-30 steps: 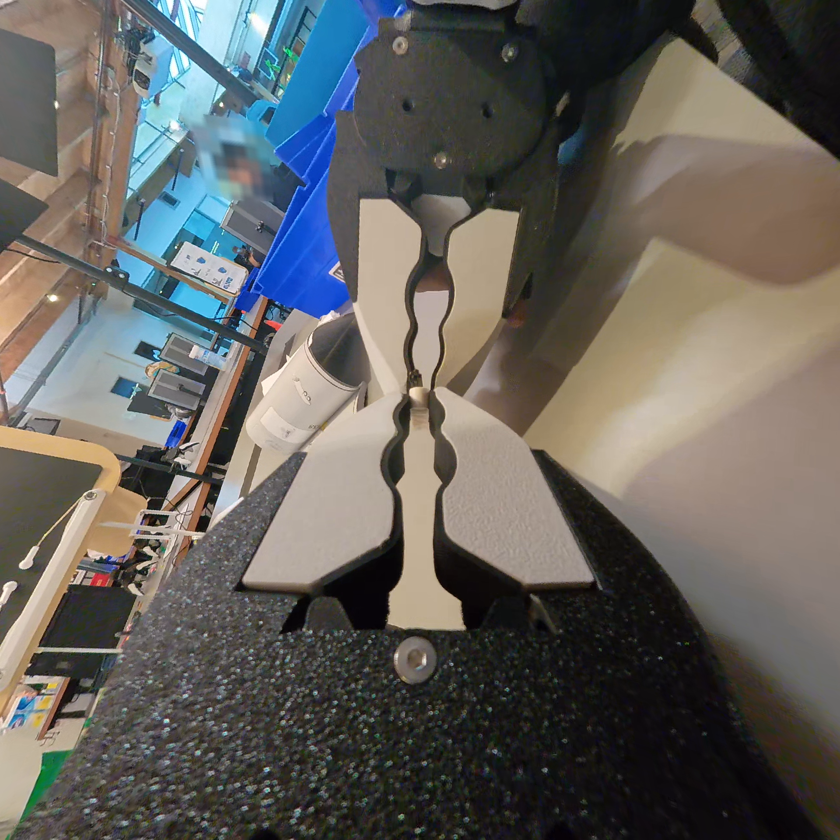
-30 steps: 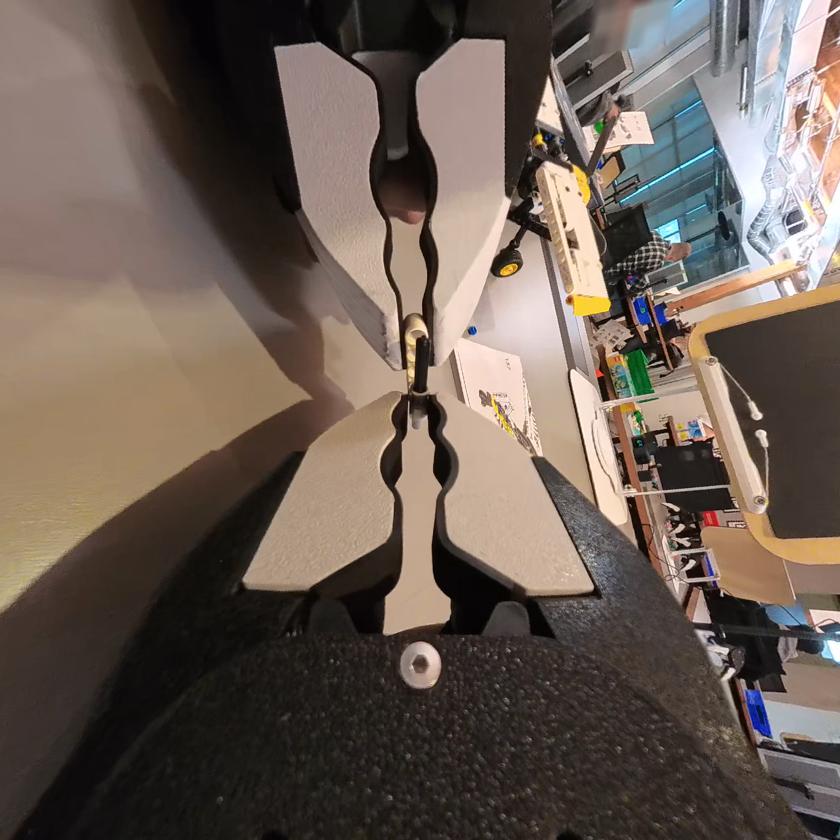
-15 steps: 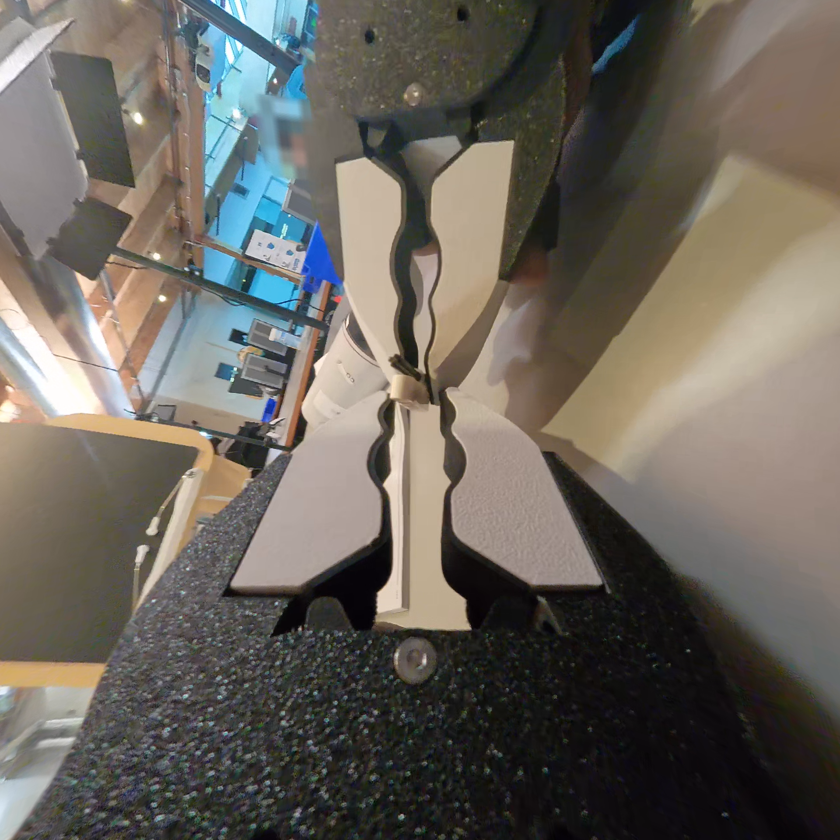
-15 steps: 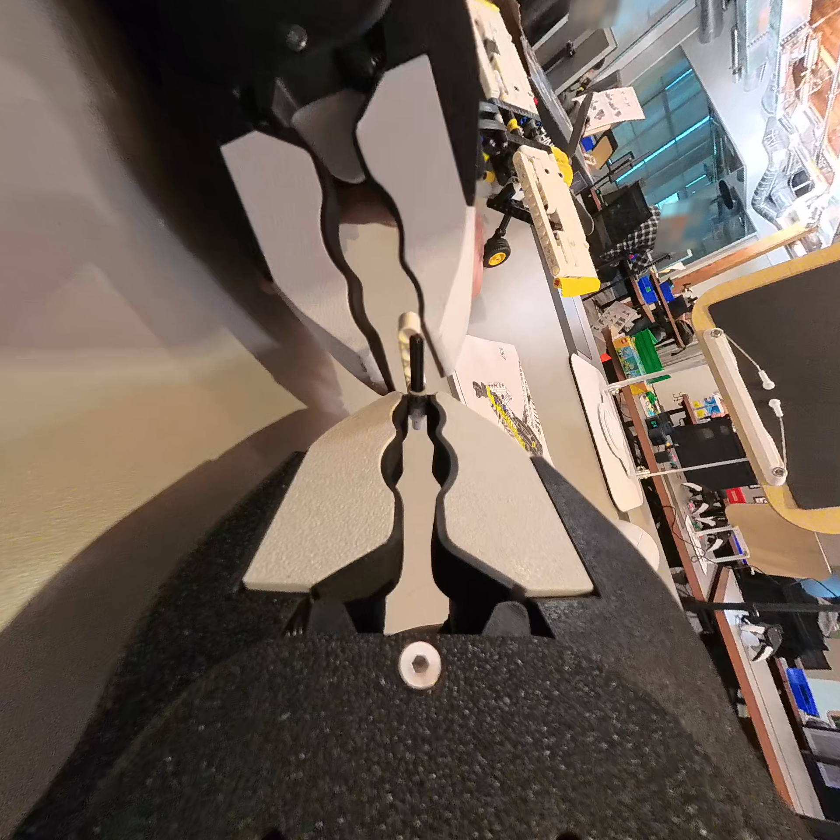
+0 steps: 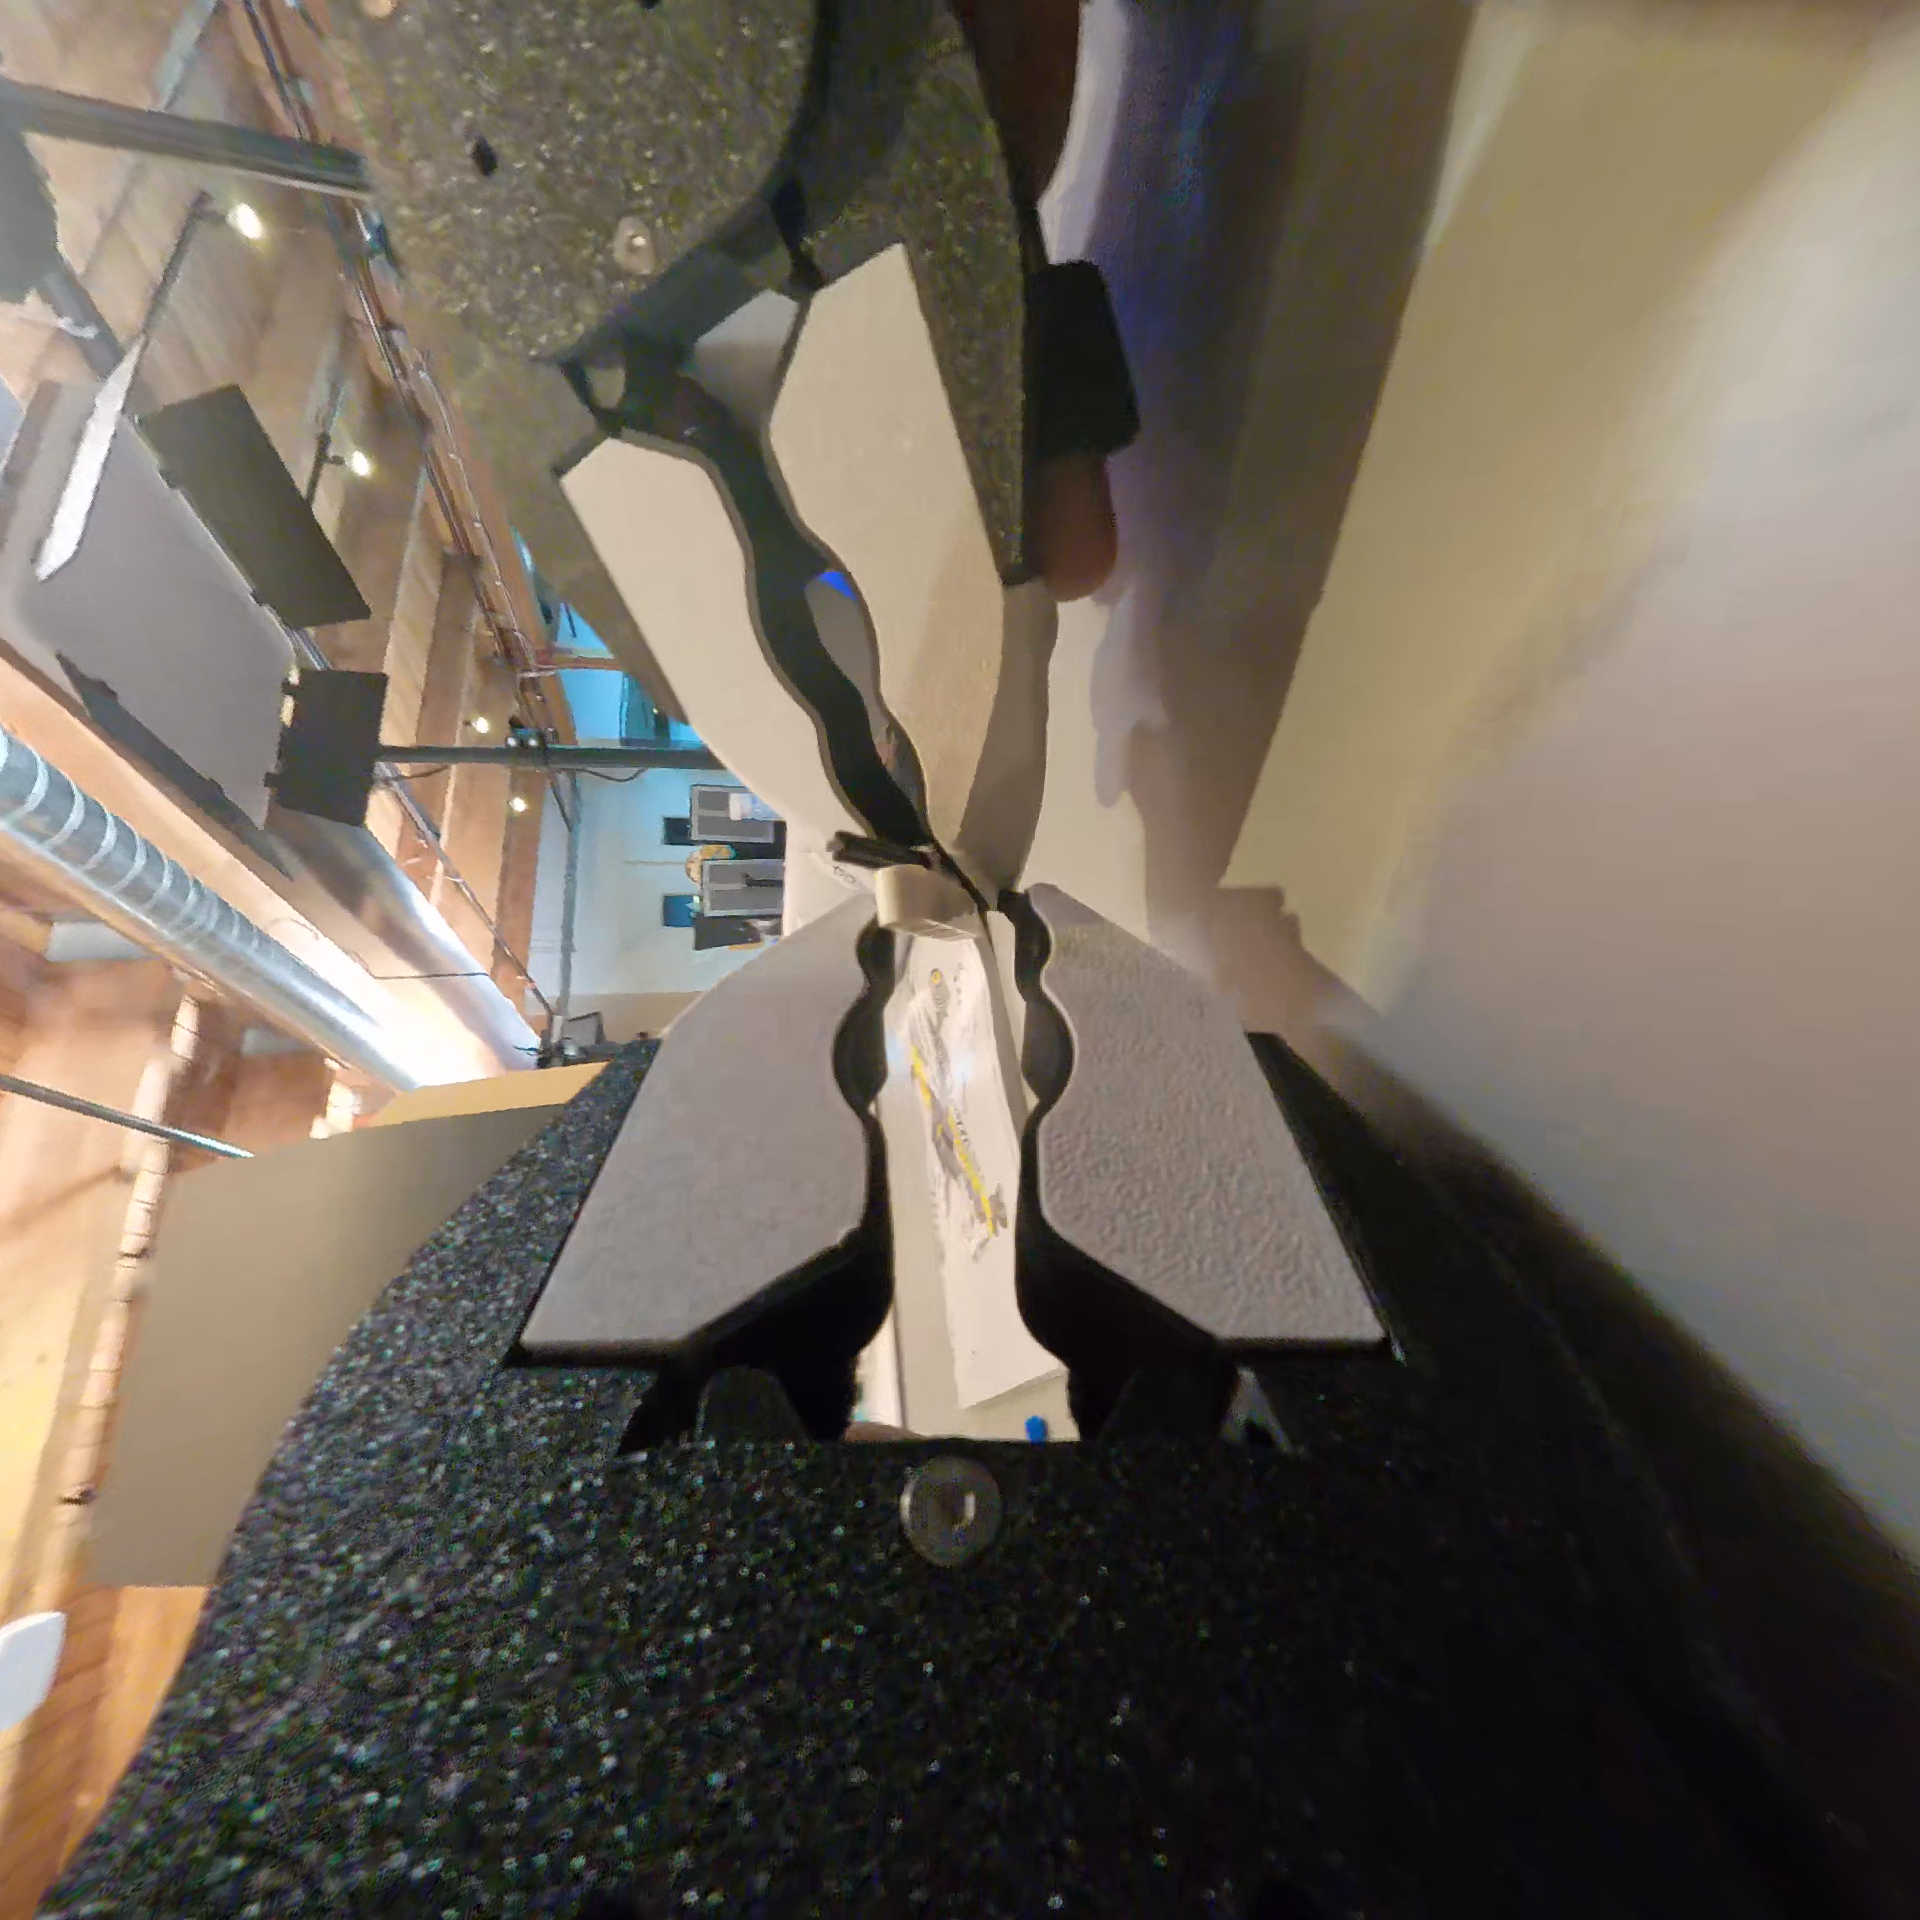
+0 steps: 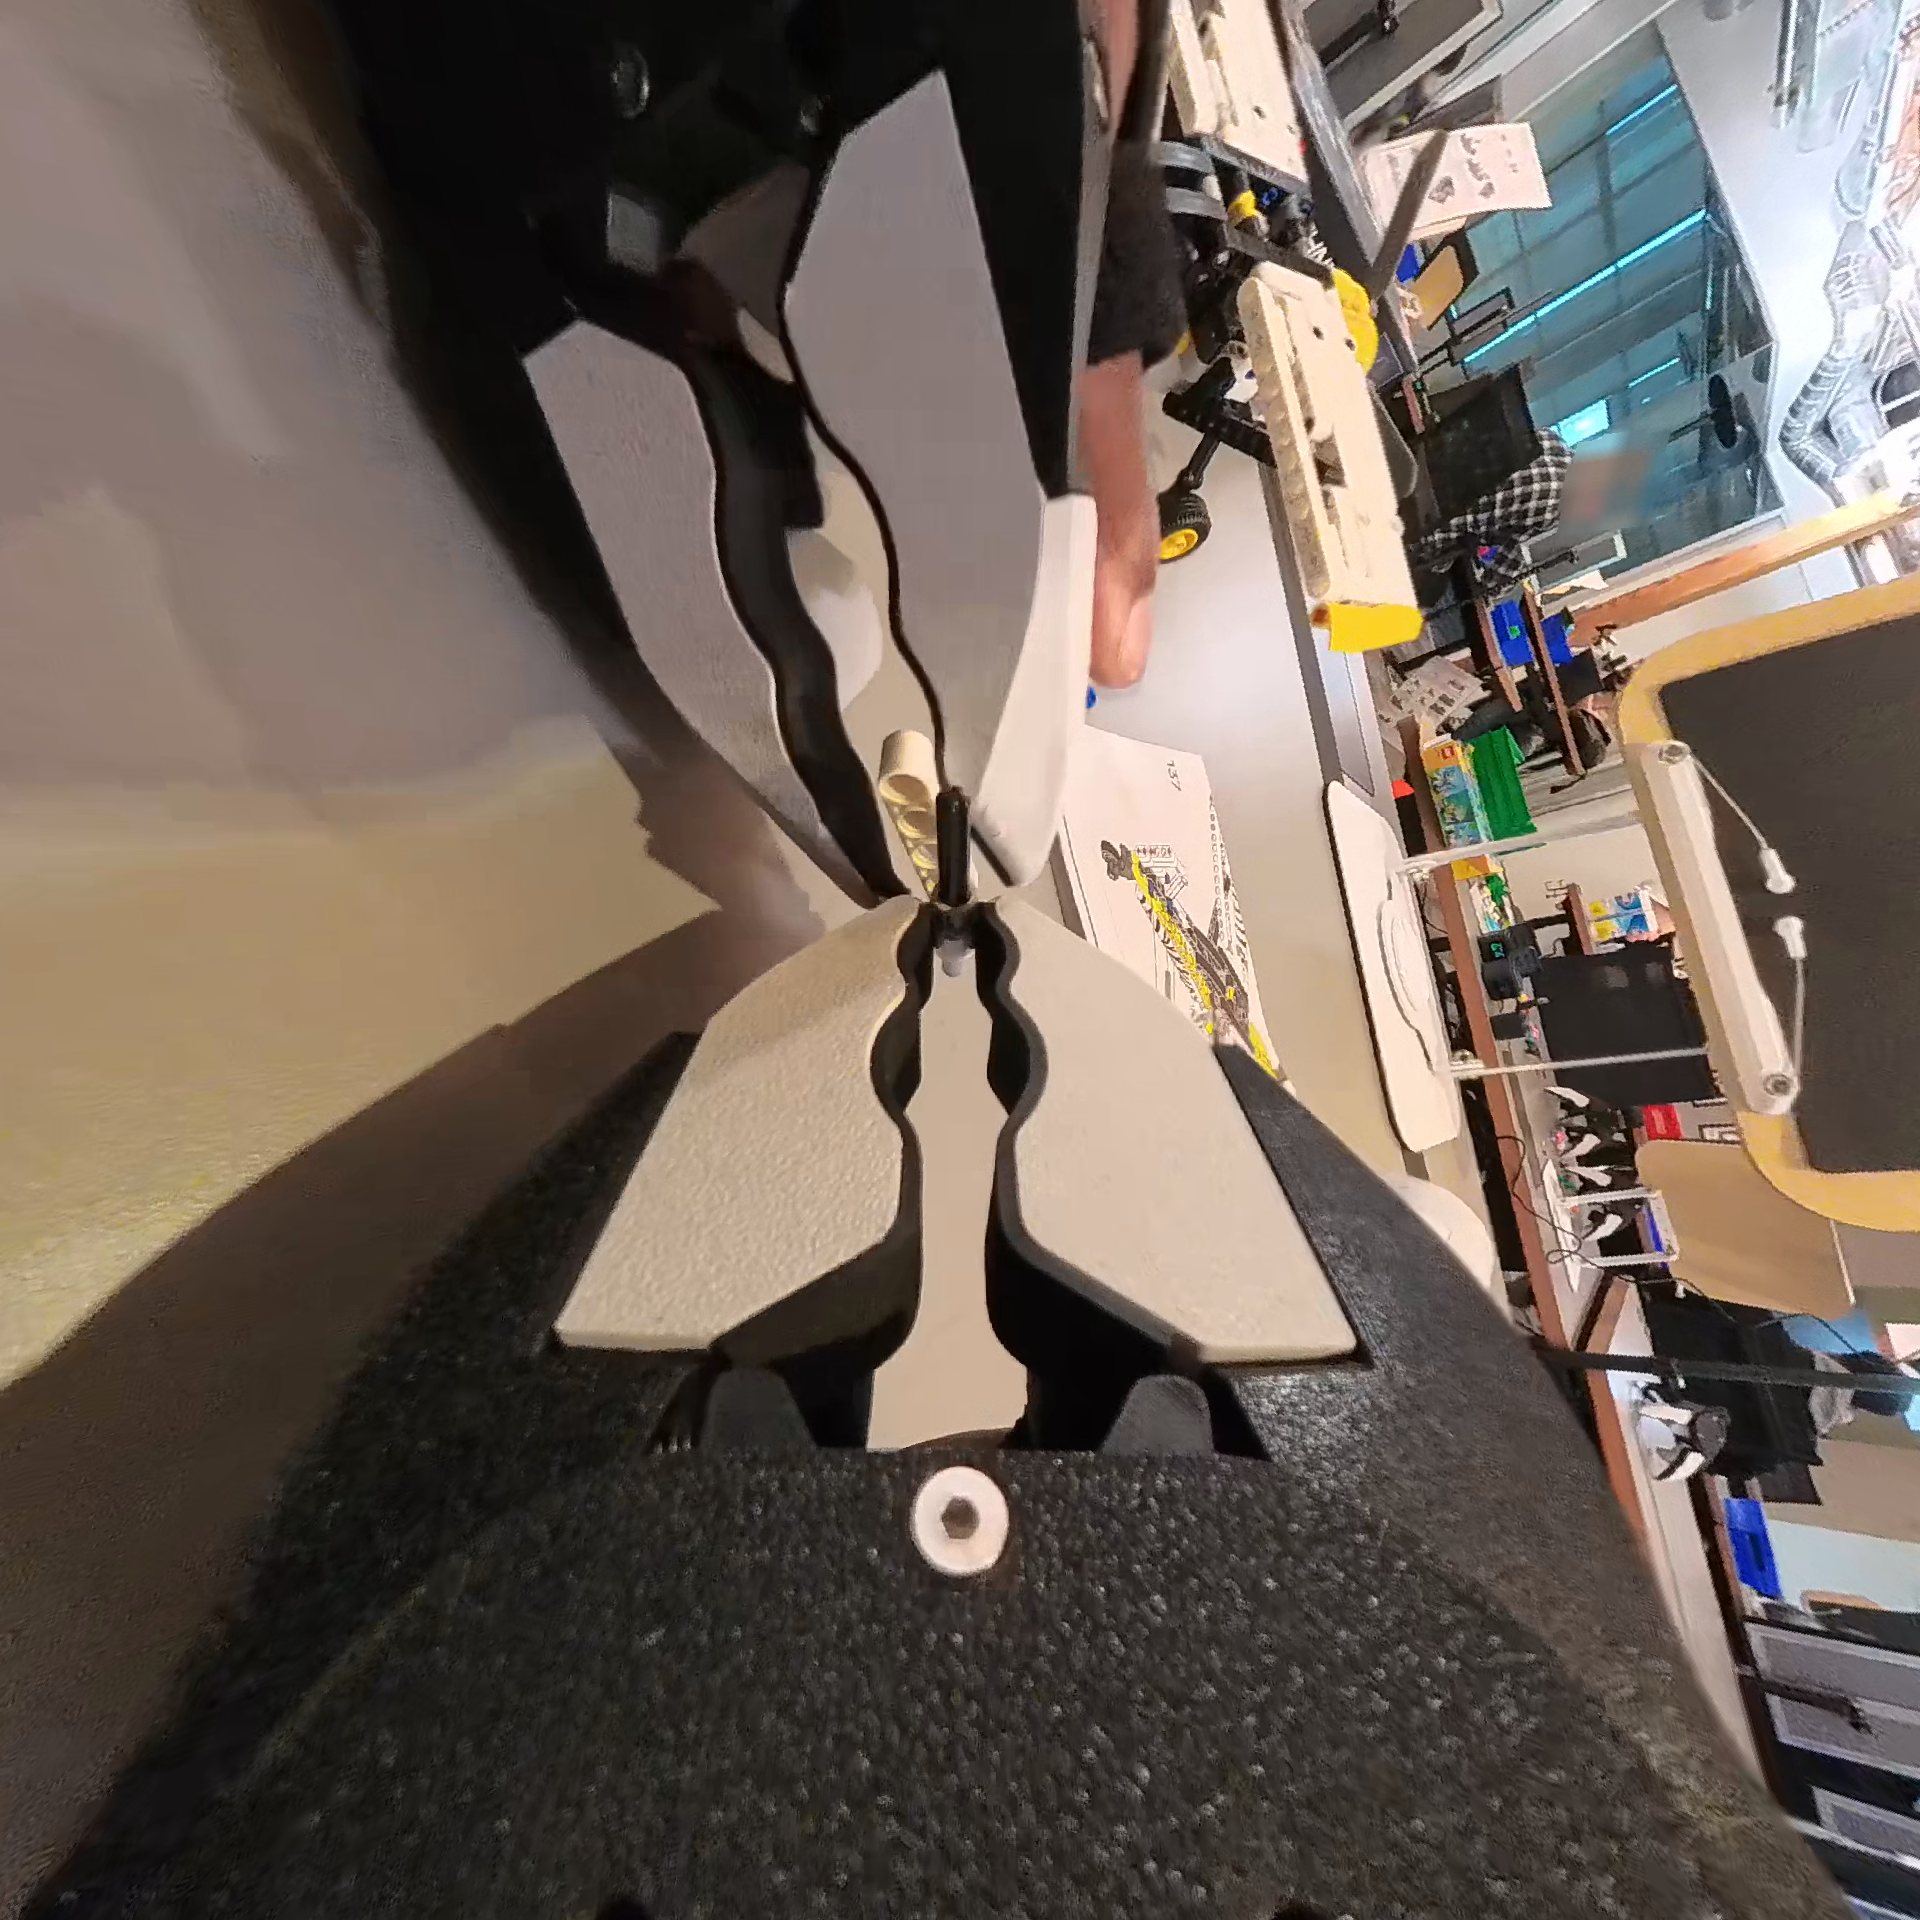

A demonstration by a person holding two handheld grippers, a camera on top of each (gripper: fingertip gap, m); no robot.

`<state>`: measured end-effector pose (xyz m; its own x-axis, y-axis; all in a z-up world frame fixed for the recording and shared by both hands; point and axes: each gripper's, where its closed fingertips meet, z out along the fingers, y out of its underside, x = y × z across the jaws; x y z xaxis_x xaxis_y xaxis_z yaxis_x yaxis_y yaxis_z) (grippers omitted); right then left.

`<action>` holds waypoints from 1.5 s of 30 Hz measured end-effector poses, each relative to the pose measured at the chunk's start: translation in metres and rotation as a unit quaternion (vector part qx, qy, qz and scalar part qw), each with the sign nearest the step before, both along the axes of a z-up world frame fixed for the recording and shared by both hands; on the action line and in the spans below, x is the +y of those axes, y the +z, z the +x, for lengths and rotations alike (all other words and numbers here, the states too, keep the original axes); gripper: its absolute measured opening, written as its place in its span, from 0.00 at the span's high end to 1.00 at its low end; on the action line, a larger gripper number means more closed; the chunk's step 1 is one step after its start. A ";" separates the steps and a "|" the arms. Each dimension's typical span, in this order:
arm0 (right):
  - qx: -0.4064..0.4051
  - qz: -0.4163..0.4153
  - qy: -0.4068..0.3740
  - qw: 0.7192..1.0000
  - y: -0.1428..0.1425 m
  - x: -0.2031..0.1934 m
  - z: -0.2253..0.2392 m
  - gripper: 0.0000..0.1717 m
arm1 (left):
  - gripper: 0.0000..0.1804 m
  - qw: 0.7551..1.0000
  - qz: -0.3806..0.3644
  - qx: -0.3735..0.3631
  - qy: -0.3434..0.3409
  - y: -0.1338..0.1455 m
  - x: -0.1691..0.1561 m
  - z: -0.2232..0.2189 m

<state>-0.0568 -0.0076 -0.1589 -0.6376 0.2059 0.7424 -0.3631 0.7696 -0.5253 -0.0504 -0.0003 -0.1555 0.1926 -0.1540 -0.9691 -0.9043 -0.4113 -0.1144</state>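
In the left wrist view my left gripper (image 5: pixel 945 914) stands open. A small beige holed beam (image 5: pixel 920 904) sits between its fingertips, and its right pad does not touch the beam. My right gripper (image 5: pixel 961 868) comes in from above, tip to tip with the left one. In the right wrist view my right gripper (image 6: pixel 951 914) is shut on a thin black pin (image 6: pixel 951 847) with a grey end. The pin points forward beside the beam (image 6: pixel 906 800), which sits between the left gripper's fingers (image 6: pixel 727 623). Whether the pin sits in the beam is not clear.
An open instruction booklet (image 6: pixel 1174 914) lies on the pale table (image 6: pixel 1226 644) under the grippers. A white and yellow brick-built vehicle (image 6: pixel 1320 457) stands farther off. A flat white tray (image 6: pixel 1392 987) is near the table edge. A person's finger (image 6: pixel 1122 582) wraps the left gripper's body. Only a small space, under 4 cm, lies between the two pairs of fingers.
My left jaws have spread apart from around the beige beam. My right gripper has stayed shut on the black pin. Both grippers have tilted, and the booklet now shows beneath them.
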 end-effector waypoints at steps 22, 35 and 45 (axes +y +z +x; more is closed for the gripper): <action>0.048 0.040 0.028 0.998 -0.008 0.008 0.008 0.96 | 0.95 0.999 -0.037 -0.027 0.011 -0.016 -0.008 -0.003; 0.023 -0.014 -0.068 0.997 0.001 0.055 -0.015 0.96 | 0.95 0.986 -0.015 -0.140 0.095 -0.019 -0.014 -0.038; -0.003 -0.019 -0.091 0.996 0.002 0.051 -0.010 0.96 | 0.95 0.941 0.047 -0.326 0.073 0.004 -0.003 -0.025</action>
